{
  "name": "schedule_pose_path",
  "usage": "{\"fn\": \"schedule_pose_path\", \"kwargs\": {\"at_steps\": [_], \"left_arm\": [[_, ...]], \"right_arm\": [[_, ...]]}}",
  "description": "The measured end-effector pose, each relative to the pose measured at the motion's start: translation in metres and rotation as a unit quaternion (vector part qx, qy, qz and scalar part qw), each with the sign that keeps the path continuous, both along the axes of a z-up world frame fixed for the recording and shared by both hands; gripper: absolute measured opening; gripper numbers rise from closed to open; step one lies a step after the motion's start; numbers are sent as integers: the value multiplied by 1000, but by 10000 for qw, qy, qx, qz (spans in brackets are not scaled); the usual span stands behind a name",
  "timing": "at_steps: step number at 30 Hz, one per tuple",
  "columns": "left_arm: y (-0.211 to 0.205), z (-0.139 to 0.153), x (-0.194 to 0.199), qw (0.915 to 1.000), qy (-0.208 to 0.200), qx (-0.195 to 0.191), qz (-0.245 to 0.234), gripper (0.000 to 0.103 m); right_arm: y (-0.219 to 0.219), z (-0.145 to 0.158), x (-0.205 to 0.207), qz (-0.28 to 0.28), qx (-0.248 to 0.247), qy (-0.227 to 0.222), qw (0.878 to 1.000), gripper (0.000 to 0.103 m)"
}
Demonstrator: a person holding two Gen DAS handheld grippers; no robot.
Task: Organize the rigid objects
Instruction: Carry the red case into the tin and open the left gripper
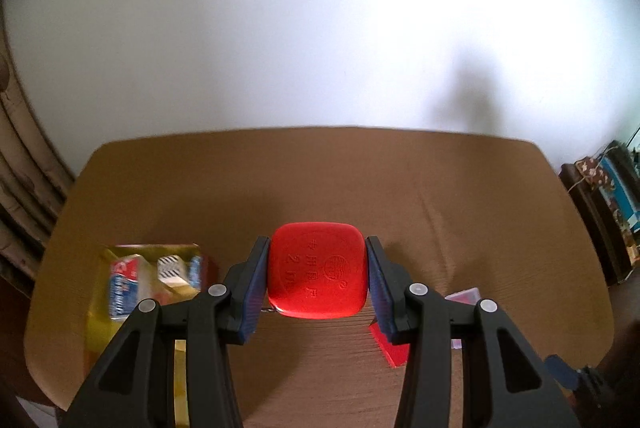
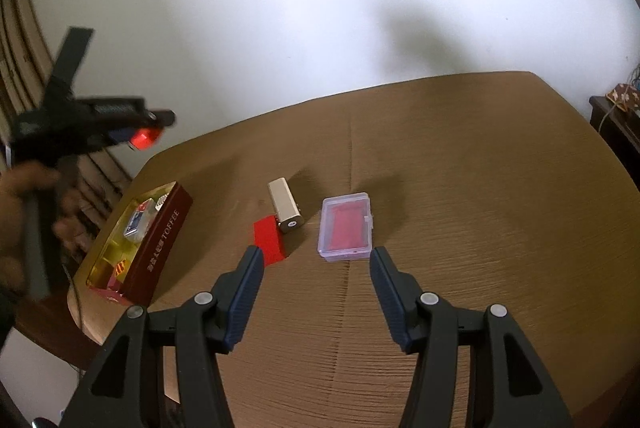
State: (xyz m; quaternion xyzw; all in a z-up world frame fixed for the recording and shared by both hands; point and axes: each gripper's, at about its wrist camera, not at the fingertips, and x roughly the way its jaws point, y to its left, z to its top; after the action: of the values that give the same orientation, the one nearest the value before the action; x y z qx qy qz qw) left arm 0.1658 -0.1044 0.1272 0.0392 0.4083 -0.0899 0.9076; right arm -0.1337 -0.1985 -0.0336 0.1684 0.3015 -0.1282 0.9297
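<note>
A red square tape measure (image 1: 318,270) hangs above the brown table (image 1: 320,180), pinched between the blue pads of my left gripper (image 1: 318,278), which is shut on it. In the right wrist view the same left gripper (image 2: 140,138) is raised at the far left with the red tape measure (image 2: 145,139) in it. My right gripper (image 2: 316,280) stands open and holds nothing, low over the table. Just beyond it lie a clear plastic case with red contents (image 2: 347,226), a gold metal block (image 2: 285,205) and a flat red piece (image 2: 269,239).
An open dark-red toffee box (image 2: 160,240) with a gold interior holds several small items at the table's left edge; in the left wrist view this box (image 1: 104,312) is below left. A person's hand (image 2: 24,212) grips the left tool. A white wall rises behind the table.
</note>
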Motion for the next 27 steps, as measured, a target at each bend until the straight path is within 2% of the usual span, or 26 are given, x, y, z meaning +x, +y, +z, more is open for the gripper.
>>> {"fn": "schedule_pose_path", "kwargs": {"at_steps": [8, 15, 22, 27], "left_arm": [[37, 37, -17, 9994, -345, 0, 45, 42], [56, 56, -27, 9974, -615, 146, 358, 42], [74, 62, -30, 9950, -712, 265, 653, 42], [89, 51, -30, 9940, -632, 297, 847, 42]], "right_arm": [[7, 3, -2, 81, -25, -9, 10000, 56], [8, 9, -6, 99, -30, -83, 9999, 57], [9, 8, -6, 108, -19, -74, 9999, 57], [13, 7, -5, 132, -38, -75, 9999, 57]]}}
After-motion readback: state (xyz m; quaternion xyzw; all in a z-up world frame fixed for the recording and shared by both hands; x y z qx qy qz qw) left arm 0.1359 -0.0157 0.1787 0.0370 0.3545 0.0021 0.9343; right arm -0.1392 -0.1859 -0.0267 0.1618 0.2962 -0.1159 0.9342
